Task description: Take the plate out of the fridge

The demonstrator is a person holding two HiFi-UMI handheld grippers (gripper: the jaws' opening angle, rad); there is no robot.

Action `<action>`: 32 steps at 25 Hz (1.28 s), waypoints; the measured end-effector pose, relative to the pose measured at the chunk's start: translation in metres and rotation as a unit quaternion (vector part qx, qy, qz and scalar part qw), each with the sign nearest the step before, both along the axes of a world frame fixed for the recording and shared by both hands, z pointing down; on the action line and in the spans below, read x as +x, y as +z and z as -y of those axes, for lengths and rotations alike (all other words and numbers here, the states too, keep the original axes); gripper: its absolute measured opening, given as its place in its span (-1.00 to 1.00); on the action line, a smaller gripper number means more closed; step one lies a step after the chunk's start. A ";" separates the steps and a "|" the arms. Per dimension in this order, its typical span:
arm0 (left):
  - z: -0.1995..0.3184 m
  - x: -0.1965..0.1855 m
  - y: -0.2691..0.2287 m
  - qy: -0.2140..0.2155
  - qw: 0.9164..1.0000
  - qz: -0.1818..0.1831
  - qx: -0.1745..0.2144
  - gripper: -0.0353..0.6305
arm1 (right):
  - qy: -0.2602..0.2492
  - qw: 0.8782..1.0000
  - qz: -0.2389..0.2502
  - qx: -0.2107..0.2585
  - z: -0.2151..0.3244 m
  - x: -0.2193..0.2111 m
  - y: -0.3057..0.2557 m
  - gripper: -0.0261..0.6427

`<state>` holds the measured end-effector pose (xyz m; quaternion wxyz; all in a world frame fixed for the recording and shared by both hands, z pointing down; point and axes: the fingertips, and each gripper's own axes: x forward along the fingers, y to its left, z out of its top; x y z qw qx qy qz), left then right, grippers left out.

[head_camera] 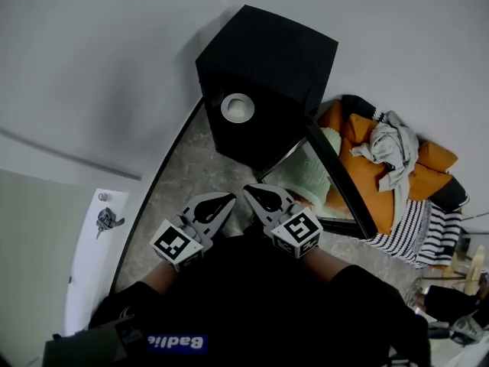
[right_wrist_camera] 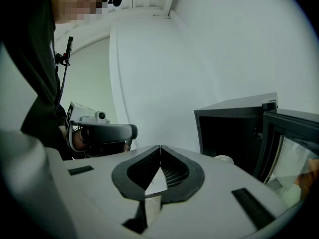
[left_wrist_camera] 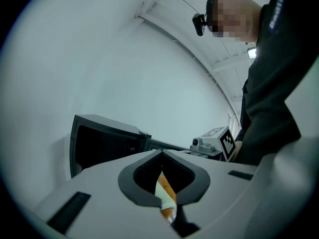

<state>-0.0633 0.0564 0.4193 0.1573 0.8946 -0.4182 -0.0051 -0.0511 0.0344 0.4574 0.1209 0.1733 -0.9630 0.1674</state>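
Sitting in the open fridge (head_camera: 269,50), the plate (head_camera: 237,108) awaits pickup; left gripper (head_camera: 222,202) and right gripper (head_camera: 257,193) hang short, jaws together, empty.

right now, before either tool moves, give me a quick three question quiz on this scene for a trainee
1. Fill in: the left tool and the right tool both have jaws that are ____.
2. True or false: the door of the fridge stands open.
3. Where is the plate? A) inside the fridge B) in the left tool C) on top of the fridge
Key: 1 shut; 2 true; 3 A
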 end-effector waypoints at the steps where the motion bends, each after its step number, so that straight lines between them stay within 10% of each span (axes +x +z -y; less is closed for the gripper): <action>1: 0.007 0.001 -0.001 -0.003 1.000 0.001 -0.001 -0.88 | -0.002 1.000 0.002 0.000 0.006 0.002 -0.001 -0.89; 32: 0.095 -0.048 0.045 -0.008 0.998 -0.026 -0.050 -0.88 | 0.025 0.999 -0.024 -0.008 0.070 -0.021 0.016 -0.89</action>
